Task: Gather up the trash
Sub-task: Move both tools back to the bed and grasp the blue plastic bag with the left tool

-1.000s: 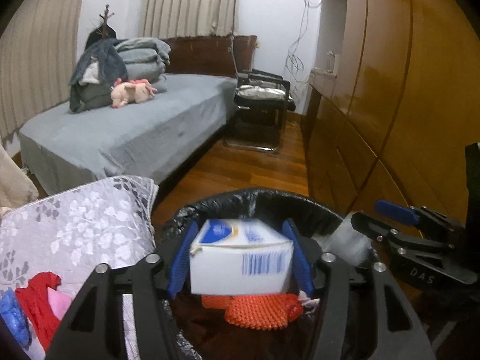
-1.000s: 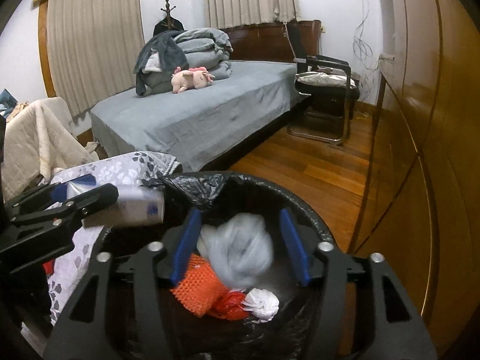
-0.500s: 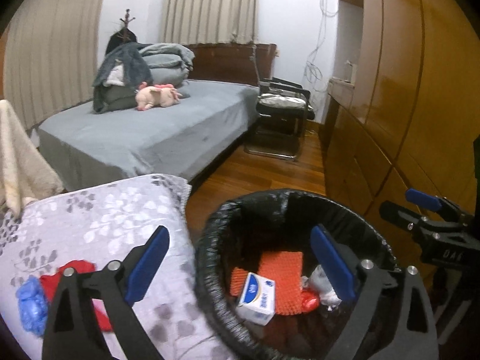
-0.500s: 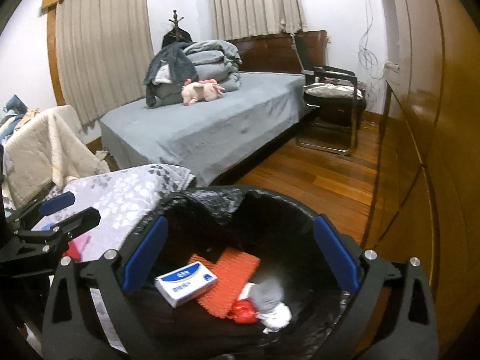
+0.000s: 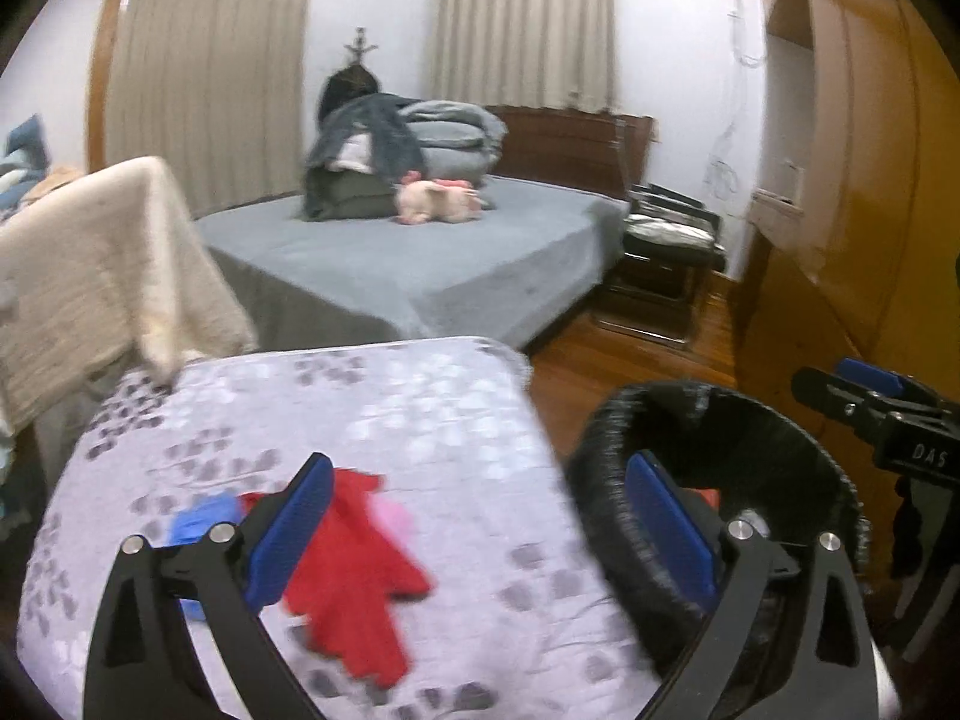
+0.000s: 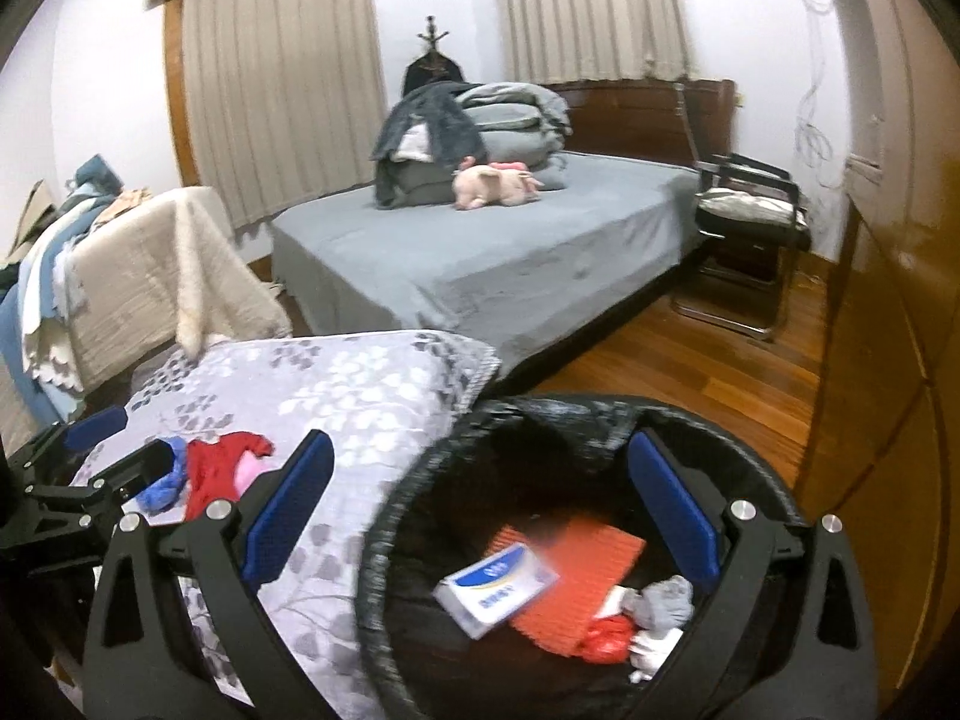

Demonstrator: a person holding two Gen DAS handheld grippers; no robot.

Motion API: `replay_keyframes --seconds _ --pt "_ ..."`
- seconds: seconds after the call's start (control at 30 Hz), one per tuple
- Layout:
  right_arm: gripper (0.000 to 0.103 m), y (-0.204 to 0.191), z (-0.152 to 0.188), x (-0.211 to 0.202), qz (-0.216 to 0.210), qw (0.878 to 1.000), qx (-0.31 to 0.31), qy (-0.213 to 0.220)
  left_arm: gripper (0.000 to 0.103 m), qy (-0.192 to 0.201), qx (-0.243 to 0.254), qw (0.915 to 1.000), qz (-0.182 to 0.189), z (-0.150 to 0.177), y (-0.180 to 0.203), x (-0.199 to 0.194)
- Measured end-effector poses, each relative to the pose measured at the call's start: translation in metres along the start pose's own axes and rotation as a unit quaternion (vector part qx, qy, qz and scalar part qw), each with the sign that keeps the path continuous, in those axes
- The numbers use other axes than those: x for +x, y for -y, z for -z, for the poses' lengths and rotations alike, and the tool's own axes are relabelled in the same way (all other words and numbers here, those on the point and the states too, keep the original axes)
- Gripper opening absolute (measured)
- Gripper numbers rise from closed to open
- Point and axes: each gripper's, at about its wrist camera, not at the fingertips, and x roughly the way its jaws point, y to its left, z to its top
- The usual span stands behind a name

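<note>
A bin with a black liner point(image 6: 384, 546) holds a white-and-blue box point(image 6: 495, 588), an orange mesh piece point(image 6: 579, 576), a grey wad point(image 6: 666, 600) and small red and white scraps. My right gripper point(image 6: 480, 450) hangs open and empty above the bin's left rim. My left gripper point(image 5: 480, 480) is open and empty over a floral-covered surface point(image 5: 384, 414); the bin point(image 5: 708, 402) lies to its right. On that cover lie a red cloth piece point(image 5: 354, 576), a blue scrap point(image 5: 201, 516) and a pink bit point(image 5: 393, 517). Each gripper shows in the other's view: the right gripper point(image 5: 870, 405), the left gripper point(image 6: 114, 474).
A grey bed point(image 6: 510, 264) with folded bedding and a pink plush stands behind. A cream blanket point(image 5: 102, 264) drapes over furniture at the left. A black chair point(image 6: 750, 216) and a wooden wardrobe wall point(image 6: 888, 360) line the right, with wood floor point(image 6: 690, 360) between.
Both grippers opened; the box and the grey wad dropped into the bin. Both views have since swung left, and the left gripper now hangs over the floral cover.
</note>
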Motion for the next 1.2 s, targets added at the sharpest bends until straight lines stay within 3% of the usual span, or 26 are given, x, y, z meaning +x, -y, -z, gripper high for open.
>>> replay_keyframes --seconds 0.3,0.57,0.8,1.2 --pt "0.096 -0.067 0.0 0.037 -0.051 0.998 -0.028 -0.008 0.096 0.004 -0.042 0.9949 -0.092 0.017 -0.084 -0.016" --pt "0.096 -0.124 0.009 0.077 -0.085 0.995 -0.05 -0.027 0.095 -0.017 -0.063 0.9877 -0.143 0.035 -0.133 -0.009" --pt "0.096 -0.141 0.02 0.104 -0.081 0.994 -0.055 -0.043 0.092 -0.051 -0.071 0.985 -0.149 0.056 -0.153 0.019" --pt "0.096 -0.149 0.028 0.128 -0.077 0.993 -0.066 -0.065 0.084 -0.096 -0.089 0.9829 -0.129 0.072 -0.168 0.065"
